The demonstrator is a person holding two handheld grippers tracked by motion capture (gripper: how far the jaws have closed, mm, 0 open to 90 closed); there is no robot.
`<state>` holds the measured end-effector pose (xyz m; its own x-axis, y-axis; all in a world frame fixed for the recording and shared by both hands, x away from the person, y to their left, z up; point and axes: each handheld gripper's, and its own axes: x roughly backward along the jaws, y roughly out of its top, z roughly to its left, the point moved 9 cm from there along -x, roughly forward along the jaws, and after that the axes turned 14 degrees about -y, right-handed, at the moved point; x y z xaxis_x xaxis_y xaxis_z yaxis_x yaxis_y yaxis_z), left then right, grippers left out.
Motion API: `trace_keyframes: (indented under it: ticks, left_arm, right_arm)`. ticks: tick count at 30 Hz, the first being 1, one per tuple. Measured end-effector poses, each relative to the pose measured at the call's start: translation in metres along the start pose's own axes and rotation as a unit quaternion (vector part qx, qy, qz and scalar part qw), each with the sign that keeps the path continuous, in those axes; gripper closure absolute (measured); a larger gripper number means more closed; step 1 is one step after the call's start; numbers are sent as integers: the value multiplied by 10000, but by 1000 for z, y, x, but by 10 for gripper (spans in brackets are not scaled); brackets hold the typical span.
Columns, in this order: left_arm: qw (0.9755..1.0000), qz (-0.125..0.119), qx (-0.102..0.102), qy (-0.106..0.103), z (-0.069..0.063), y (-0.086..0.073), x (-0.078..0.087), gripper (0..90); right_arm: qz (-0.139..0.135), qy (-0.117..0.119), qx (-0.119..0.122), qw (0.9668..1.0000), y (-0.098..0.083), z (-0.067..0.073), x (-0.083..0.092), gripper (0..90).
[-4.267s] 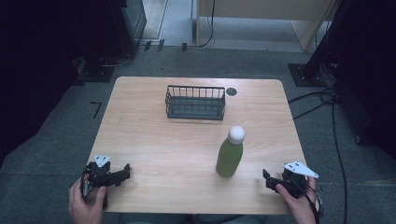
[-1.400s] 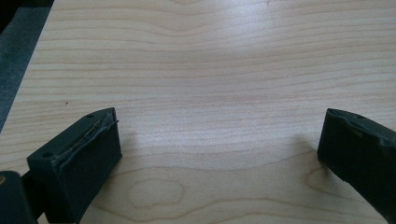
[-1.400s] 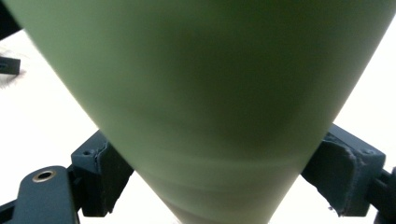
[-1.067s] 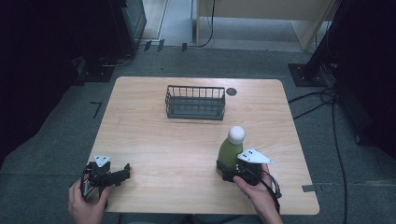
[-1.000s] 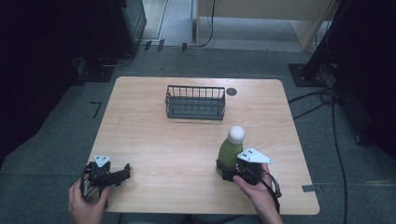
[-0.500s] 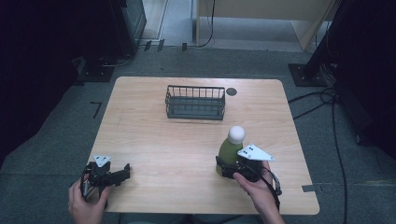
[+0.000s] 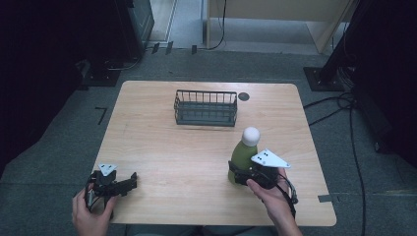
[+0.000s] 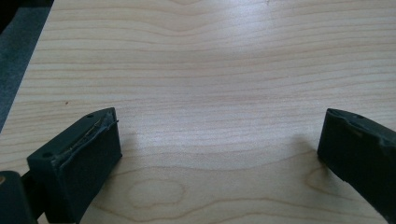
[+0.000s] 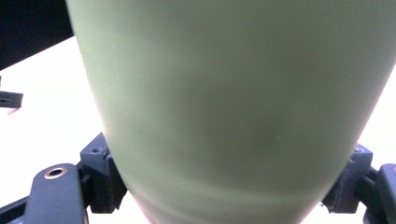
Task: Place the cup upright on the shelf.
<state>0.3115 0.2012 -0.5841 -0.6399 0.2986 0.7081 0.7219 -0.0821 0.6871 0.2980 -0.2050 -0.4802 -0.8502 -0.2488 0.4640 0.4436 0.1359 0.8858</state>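
Grasp stage: the right gripper point(image 7: 242, 173) has its jaws against both sides of the upright green bottle point(image 7: 242, 155) near the table's point(image 7: 162, 157) right front, while the left gripper point(image 7: 118, 185) rests wide open and empty; the next move is probably a lift toward the basket point(image 7: 205, 107).

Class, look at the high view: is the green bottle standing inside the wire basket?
No, the green bottle stands on the bare table, nearer the person than the wire basket.
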Motion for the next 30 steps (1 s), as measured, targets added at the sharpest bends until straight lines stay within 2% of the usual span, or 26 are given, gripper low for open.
trace_keyframes:
  ticks: [8, 20, 30]
  left_arm:
    - [10000, 1, 1, -1, 0, 0, 0, 0]
    - [10000, 1, 1, -1, 0, 0, 0, 0]
    - [10000, 10, 1, -3, 0, 0, 0, 0]
  right_arm:
    - [-76, 91, 17, 9999, 16, 1, 2, 196]
    - [-204, 108, 160, 9996, 40, 5, -1, 197]
    - [-271, 168, 209, 9993, 64, 11, -11, 198]
